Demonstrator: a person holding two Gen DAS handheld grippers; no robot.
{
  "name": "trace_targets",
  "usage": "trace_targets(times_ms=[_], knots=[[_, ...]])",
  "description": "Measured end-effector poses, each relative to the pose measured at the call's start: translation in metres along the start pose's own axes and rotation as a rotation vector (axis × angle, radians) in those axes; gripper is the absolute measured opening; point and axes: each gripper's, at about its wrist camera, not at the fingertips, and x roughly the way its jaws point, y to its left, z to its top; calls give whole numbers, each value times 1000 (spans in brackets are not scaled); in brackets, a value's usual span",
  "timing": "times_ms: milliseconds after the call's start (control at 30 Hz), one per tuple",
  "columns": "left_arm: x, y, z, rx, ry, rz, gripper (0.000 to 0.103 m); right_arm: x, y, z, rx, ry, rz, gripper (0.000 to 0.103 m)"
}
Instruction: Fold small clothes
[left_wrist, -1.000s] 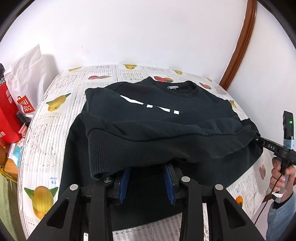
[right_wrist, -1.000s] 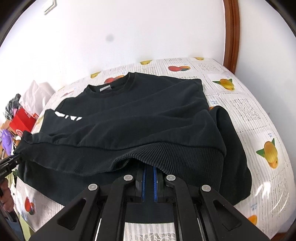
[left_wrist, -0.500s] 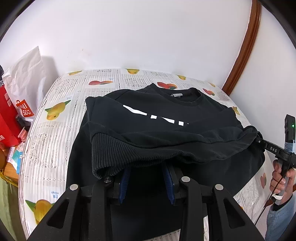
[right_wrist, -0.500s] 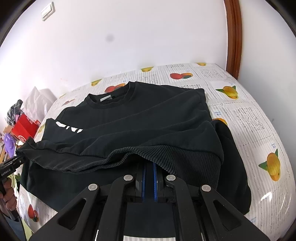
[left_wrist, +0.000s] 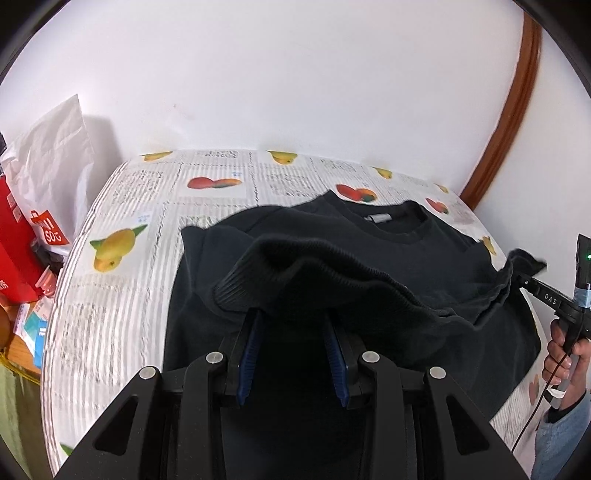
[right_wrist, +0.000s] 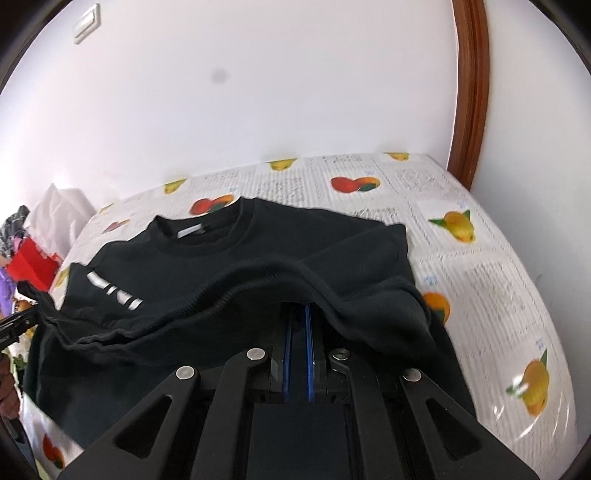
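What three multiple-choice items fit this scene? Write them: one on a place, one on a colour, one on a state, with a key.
1. Where does the sweatshirt's collar lie?
A. At the end toward the wall
B. Right at the grippers
C. Hanging off the table's edge

2. What colour is the sweatshirt?
A. Red
B. Black
C. White

3. What state is the hem in?
A. Flat on the tablecloth
B. Tucked inside the collar
C. Lifted and pinched

Key: 1 A, the collar sits on the far side, nearest the wall. 2 B, the sweatshirt is black with a white print. 3 C, the right gripper is shut on the hem, raised above the tablecloth.
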Motion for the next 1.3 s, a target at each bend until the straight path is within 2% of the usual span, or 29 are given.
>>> trace_targets(times_ms=[233, 267, 367, 400, 467, 767, 833, 867, 900, 1000, 1133, 1233, 1300], knots=[[20, 16, 20, 15, -5, 73, 32, 36, -17, 21, 1, 47, -113, 11], [21, 18, 21, 19, -9, 75, 33, 38, -21, 25, 1, 48, -114, 16], [27, 27, 27, 35, 2, 76, 45, 41, -30, 31, -2, 36, -95, 44], [29, 28, 27, 42, 6, 73, 46, 42, -32, 34, -13, 28, -97, 49], [35, 30, 29, 62, 19, 78, 46, 49, -34, 38, -37, 37, -99, 50], [71, 43, 31, 44, 126, 39, 45, 89, -35, 41, -54, 120, -83, 50], [71, 42, 31, 42, 127, 34, 37, 92, -34, 42, -63, 126, -78, 46], [69, 41, 30, 44, 127, 28, 27, 92, -34, 42, -67, 127, -73, 35], [67, 39, 30, 46, 122, 40, 20, 91, -32, 42, -76, 124, -80, 31], [51, 36, 29, 43, 55, 65, 12, 81, -29, 44, -95, 71, -87, 19], [27, 39, 36, -10, -59, 50, 11, 51, -38, 55, -58, -66, -50, 17], [21, 42, 42, -47, -119, 56, 11, 26, -57, 64, 41, -175, 47, 17], [27, 41, 45, -48, -132, 74, 11, 27, -63, 66, 65, -194, 52, 17]])
